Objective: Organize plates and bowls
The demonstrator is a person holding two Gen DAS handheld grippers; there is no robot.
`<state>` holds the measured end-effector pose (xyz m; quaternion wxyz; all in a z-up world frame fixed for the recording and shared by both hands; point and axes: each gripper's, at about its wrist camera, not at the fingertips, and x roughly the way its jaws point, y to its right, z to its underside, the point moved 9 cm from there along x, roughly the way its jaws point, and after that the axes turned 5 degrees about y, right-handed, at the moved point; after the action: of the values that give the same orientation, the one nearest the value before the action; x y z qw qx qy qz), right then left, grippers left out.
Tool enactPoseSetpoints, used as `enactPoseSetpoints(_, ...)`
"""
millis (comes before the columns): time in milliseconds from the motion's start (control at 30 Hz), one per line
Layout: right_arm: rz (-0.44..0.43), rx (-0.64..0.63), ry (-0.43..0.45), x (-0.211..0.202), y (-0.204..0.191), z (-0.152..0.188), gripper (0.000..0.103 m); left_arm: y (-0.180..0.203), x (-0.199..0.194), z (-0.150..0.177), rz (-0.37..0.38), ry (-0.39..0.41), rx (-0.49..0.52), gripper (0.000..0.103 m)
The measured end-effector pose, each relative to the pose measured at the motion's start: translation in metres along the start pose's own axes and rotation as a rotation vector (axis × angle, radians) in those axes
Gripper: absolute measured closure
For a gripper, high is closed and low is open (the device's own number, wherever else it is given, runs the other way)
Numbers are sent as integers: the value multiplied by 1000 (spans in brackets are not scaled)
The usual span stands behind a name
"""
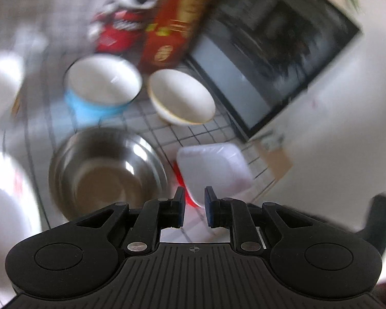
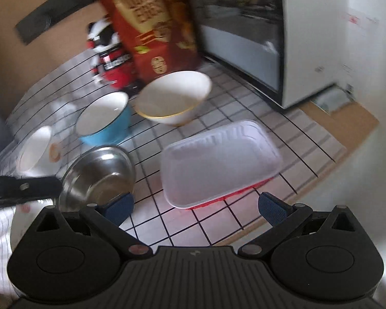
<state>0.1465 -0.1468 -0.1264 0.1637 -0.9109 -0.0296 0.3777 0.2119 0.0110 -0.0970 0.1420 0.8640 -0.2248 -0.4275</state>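
Tiled counter [image 2: 218,221] crowded: your left hand-held gripper [image 1: 195,206] is closed and empty, right hand-held gripper [image 2: 195,207] open; rushing toward white tray [image 2: 218,159] just ahead risks knocking steel bowl [image 2: 100,175] beside it.

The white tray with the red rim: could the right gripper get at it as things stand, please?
Probably yes. The right gripper is open, and the white tray lies just ahead of it on the tiled counter. Nothing stands between them; the steel bowl sits off to the left.
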Motion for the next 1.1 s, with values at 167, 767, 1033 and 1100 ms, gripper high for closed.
enactPoseSetpoints(167, 61, 107, -77, 15, 29, 2, 10, 27, 59, -27, 120, -73, 234, 84)
enactPoseSetpoints(767, -208, 248, -317, 124, 102, -33, 40, 16, 215, -27, -24, -292, 142, 72)
enactPoseSetpoints(1033, -154, 52, -262, 160, 116, -87, 38, 50, 224, 1, 100, -290, -98, 70)
enactPoseSetpoints(1100, -133, 28, -257, 170, 125, -95, 38, 51, 229, 3, 108, -263, -164, 70)
